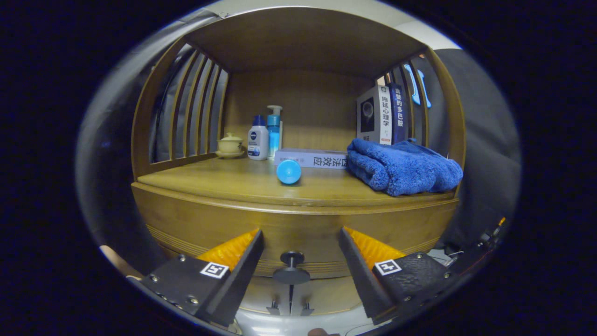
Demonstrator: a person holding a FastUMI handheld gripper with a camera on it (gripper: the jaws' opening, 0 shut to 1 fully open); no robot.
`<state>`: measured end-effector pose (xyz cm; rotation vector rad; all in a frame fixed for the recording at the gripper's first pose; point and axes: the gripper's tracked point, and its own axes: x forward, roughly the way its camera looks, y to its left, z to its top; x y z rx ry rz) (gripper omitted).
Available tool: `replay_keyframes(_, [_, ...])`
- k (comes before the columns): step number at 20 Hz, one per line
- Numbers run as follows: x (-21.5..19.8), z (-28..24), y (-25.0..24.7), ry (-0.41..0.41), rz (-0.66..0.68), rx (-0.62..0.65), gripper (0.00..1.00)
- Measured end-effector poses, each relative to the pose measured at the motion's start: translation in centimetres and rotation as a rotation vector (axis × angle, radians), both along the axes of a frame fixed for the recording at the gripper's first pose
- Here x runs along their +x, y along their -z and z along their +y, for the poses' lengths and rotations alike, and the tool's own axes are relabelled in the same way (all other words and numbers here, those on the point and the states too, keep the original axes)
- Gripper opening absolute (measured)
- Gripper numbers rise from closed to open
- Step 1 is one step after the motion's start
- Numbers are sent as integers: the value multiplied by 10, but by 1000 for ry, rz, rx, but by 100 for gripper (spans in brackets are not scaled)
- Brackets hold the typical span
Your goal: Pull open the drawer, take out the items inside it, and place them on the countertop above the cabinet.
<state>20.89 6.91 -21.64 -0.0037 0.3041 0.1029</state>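
Gripper view: claw open astride drawer knob; drawer interior hidden.

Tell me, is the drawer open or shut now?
Shut: the drawer front sits flush under the countertop. Its knob stands between the open gripper fingers, untouched.

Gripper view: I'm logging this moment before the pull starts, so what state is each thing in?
Drawer: shut.
Knob: free, between the open fingers, untouched.
Claw: open, fingers either side of the knob.
Towel: folded, lying on the countertop.
Blue ball: resting in front of the flat book.
Two books: upright behind the towel.
Pump bottle: upright.
White bottle: upright, capped.
Lidded cup: lid on, on its saucer.
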Motion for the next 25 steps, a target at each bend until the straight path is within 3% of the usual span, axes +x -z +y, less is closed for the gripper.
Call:
replay_keyframes(6, [-4, 3, -3, 6, 13, 84, 98])
replay_keyframes(11, [-25, -5, -21, 0, -14, 34, 98])
replay_keyframes(18, [-72, -29, -121, -18, -154, -32, 98])
replay_keyframes(25, [-138, -73, -205, 45, -274, -30, 96])
